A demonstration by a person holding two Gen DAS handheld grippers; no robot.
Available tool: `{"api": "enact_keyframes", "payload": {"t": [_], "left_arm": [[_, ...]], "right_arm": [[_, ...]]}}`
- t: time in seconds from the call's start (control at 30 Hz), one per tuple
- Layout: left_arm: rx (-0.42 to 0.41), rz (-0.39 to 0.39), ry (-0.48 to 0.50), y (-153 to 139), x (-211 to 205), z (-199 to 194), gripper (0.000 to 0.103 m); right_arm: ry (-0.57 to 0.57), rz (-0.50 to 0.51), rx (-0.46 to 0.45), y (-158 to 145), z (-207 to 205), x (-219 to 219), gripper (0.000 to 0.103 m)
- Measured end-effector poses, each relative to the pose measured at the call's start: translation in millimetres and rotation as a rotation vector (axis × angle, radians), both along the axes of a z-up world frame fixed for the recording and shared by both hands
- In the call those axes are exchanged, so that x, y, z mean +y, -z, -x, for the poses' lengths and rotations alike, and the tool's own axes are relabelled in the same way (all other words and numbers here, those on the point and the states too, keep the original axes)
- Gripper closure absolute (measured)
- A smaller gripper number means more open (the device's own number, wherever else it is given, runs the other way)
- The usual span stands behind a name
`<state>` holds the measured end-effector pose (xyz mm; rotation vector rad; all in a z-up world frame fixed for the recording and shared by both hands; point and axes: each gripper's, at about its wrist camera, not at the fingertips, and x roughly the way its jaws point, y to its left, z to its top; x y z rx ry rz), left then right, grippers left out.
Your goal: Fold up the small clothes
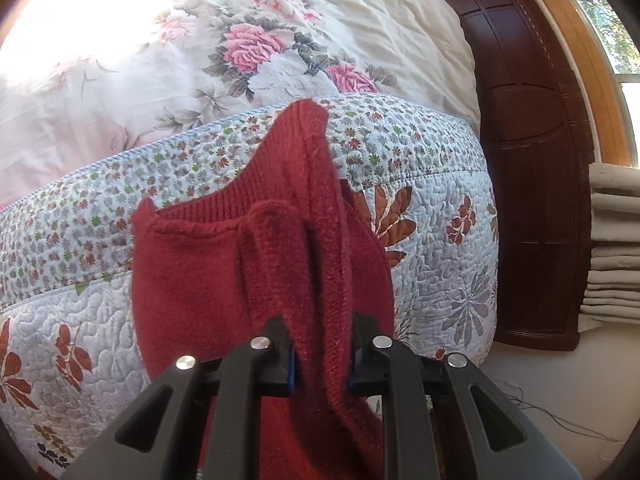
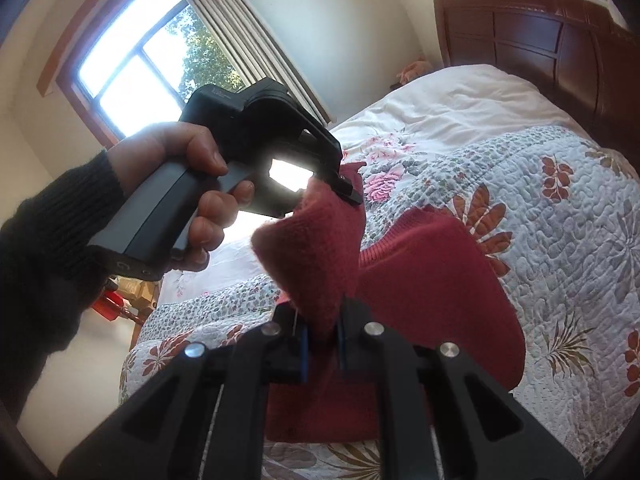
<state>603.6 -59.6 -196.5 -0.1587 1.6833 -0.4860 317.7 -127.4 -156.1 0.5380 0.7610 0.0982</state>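
Note:
A small dark red knitted garment [image 1: 192,280] hangs lifted above the quilted bed. In the left wrist view my left gripper [image 1: 322,344] is shut on a bunched fold of its edge, which rises past the fingers. My right gripper [image 2: 322,332] is shut on another fold of the same red garment [image 2: 432,280]. The right wrist view also shows the left gripper [image 2: 348,188], held by a hand [image 2: 188,184] in a dark sleeve, pinching the garment's upper corner. The rest of the cloth drapes down onto the quilt.
The bed carries a floral quilted cover [image 1: 440,240] and a rose-print duvet [image 1: 240,48] behind it. A dark wooden headboard [image 1: 532,160] stands to the right, with folded beige curtains [image 1: 612,240] beside it. A window [image 2: 132,64] is at the left of the right wrist view.

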Motion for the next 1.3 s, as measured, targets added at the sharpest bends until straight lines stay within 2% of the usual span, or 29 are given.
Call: {"api": "enact_keyframes", "payload": {"t": [0.2, 0.4, 0.63, 0.67, 0.7, 0.73, 0.8, 0.9, 0.93, 0.97, 1.07, 1.13, 1.2, 1.23, 1.27, 1.3], "left_arm": [[0.020, -0.062, 0.028, 22, -39, 8, 0.086], [-0.012, -0.123, 0.049, 24, -66, 19, 0.086], [-0.059, -0.175, 0.072, 40, -87, 36, 0.086], [-0.083, -0.182, 0.073, 39, -90, 39, 0.083], [-0.107, -0.165, 0.066, 36, -91, 42, 0.074], [-0.130, -0.124, 0.045, 31, -90, 45, 0.068], [-0.174, 0.007, -0.014, 14, -78, 51, 0.047], [-0.250, 0.178, -0.103, -18, -40, 69, 0.036], [-0.270, 0.219, -0.116, -27, -24, 77, 0.035], [-0.293, 0.244, -0.128, -35, -7, 87, 0.035], [-0.359, 0.265, -0.150, -50, 44, 123, 0.033], [-0.373, 0.275, -0.128, -53, 69, 148, 0.033], [-0.399, 0.268, -0.092, -53, 84, 170, 0.033], [-0.407, 0.269, -0.074, -51, 88, 179, 0.033], [-0.403, 0.283, -0.057, -49, 91, 188, 0.033], [-0.394, 0.299, -0.049, -46, 94, 194, 0.033]], "right_arm": [[0.020, -0.093, 0.045, 23, 7, -37, 0.094], [0.026, -0.143, 0.048, 34, 16, -56, 0.094], [0.040, -0.243, 0.094, 68, 29, -81, 0.094], [0.036, -0.267, 0.098, 74, 30, -84, 0.094], [0.029, -0.297, 0.101, 79, 30, -89, 0.094], [0.023, -0.331, 0.106, 86, 31, -93, 0.093], [-0.010, -0.412, 0.118, 99, 30, -104, 0.089], [-0.091, -0.525, 0.152, 114, 25, -120, 0.067], [-0.115, -0.559, 0.167, 118, 22, -125, 0.045], [-0.130, -0.583, 0.184, 121, 18, -131, 0.030], [-0.209, -0.667, 0.278, 133, -5, -140, 0.026], [-0.274, -0.655, 0.309, 132, -18, -138, 0.023], [-0.354, -0.626, 0.351, 132, -31, -129, 0.023], [-0.384, -0.621, 0.379, 134, -37, -124, 0.026], [-0.404, -0.606, 0.392, 133, -42, -120, 0.054], [-0.420, -0.577, 0.403, 132, -45, -117, 0.074]]}}
